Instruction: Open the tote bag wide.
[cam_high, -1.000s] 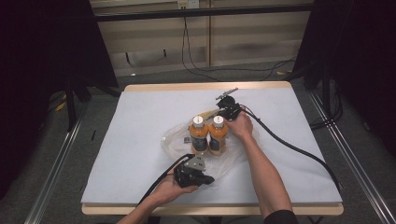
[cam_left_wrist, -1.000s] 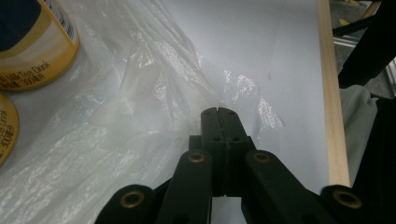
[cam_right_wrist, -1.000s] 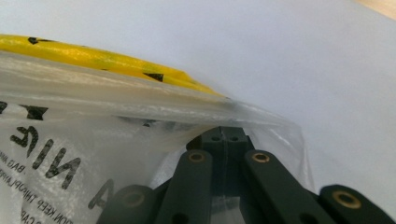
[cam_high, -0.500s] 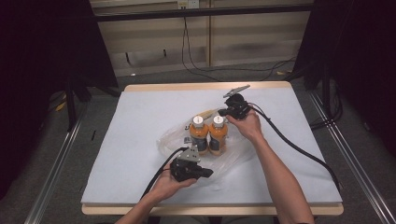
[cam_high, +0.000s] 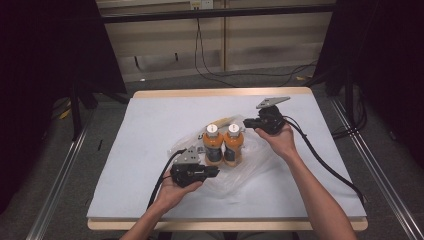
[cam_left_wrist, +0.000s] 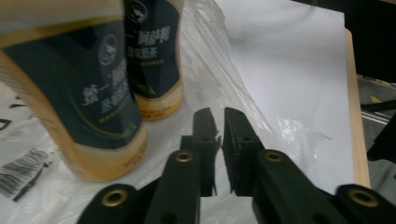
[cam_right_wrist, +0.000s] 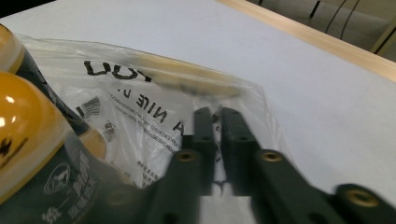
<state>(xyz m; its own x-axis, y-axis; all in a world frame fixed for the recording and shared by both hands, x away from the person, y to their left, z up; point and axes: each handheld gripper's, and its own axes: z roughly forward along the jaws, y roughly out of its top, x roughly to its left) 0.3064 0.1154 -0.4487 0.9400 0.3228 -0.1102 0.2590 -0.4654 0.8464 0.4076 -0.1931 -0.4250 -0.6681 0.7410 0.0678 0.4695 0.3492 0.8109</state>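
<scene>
I am seeing two orange bottles (cam_high: 212, 145) (cam_high: 233, 143) standing at frame centre, one clear plastic bag (cam_high: 250, 167) under them, and two grippers (cam_high: 216, 172) (cam_high: 246, 123).

We see two bottles (cam_high: 223, 143) standing upright, touching each other, on a crumpled clear plastic bag (cam_high: 250, 167) at mid-table; together they block the centre. The left gripper (cam_high: 212, 172) sits just beside the bottles' near side, the right gripper (cam_high: 246, 122) just beside their far right. The white table cover (cam_high: 150, 125) lies bare to the left, far side and right edge, open for passage.
</scene>
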